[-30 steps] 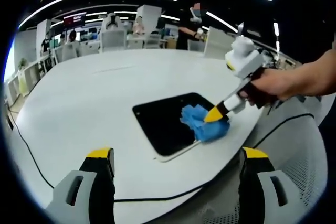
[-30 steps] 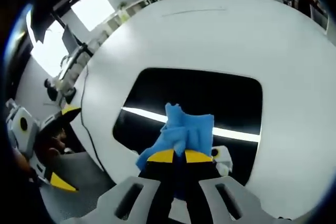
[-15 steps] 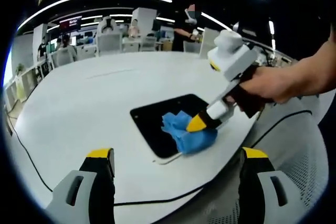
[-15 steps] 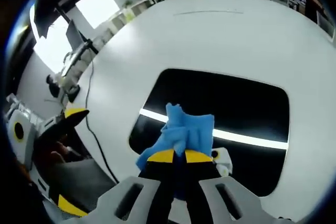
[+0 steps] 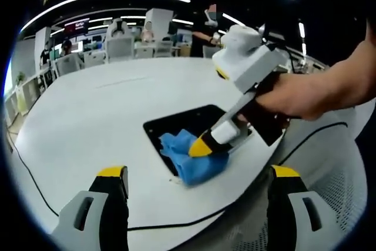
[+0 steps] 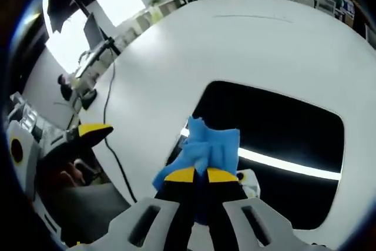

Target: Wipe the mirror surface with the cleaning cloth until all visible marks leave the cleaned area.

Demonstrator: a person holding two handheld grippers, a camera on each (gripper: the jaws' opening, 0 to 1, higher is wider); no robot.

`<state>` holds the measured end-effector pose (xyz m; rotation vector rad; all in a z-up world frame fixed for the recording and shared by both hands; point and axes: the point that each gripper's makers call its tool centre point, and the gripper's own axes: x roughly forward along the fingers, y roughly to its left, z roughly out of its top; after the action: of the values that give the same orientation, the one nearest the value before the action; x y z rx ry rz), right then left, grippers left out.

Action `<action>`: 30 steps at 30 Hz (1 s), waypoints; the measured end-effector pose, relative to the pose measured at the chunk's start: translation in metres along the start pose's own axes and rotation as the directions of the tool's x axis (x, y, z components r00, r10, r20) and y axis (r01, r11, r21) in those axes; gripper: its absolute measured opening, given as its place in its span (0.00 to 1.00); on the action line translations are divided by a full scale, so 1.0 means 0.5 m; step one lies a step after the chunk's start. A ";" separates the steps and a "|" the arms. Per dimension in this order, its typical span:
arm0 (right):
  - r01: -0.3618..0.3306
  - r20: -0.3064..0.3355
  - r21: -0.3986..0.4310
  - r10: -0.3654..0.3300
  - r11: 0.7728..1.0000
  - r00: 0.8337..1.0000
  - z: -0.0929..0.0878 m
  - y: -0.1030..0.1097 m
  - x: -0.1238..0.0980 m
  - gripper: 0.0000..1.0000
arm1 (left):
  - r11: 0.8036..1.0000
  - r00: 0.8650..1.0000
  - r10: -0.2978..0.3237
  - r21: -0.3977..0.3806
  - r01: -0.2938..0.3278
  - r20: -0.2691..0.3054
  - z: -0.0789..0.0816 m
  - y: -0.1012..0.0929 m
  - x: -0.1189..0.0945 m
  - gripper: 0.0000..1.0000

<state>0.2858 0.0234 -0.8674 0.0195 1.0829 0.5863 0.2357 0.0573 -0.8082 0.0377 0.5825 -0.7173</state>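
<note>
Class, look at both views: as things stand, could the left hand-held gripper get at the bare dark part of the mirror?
Probably yes. The left hand-held gripper hangs open over bare white table. The right hand-held gripper and blue cloth cover the mirror's near corner.

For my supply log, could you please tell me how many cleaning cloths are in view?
1: a blue cloth, pinched in the right tool and lying over the near corner of the mirror. Another could be hidden beneath it.

In the left gripper view, the right gripper (image 5: pixel 200 147) and the blue cloth (image 5: pixel 189 160) cover the mirror's (image 5: pixel 176 127) near corner; the person's arm (image 5: pixel 329 86) is cut off by the picture's right edge.

In the right gripper view, the cloth (image 6: pixel 207 148) hides part of the mirror's (image 6: pixel 276 127) edge nearest the desk (image 6: pixel 194 57) edge.
</note>
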 end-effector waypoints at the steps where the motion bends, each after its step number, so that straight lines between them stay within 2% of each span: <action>1: -0.003 -0.003 -0.007 0.003 1.000 1.000 0.003 0.005 0.004 0.00 | 1.000 1.000 -0.003 -0.002 0.003 -0.004 -0.001 -0.001 0.001 1.00; 5: -0.002 -0.018 -0.028 0.002 1.000 1.000 0.008 0.021 0.013 0.00 | 1.000 1.000 -0.006 -0.004 0.006 -0.019 -0.007 -0.002 0.001 1.00; 20: 0.007 -0.043 -0.035 -0.009 0.999 0.999 0.007 0.017 0.013 0.00 | 1.000 1.000 -0.012 0.000 0.012 -0.024 -0.010 -0.005 0.001 0.99; 30: 0.011 -0.045 -0.046 -0.013 0.999 0.999 0.039 0.009 0.028 0.00 | 1.000 1.000 -0.012 -0.002 0.012 -0.029 -0.012 -0.006 0.002 0.99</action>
<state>0.3047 0.0386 -0.8681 -0.0400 1.1128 0.6025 0.2317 0.0559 -0.8132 0.0432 0.6113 -0.7288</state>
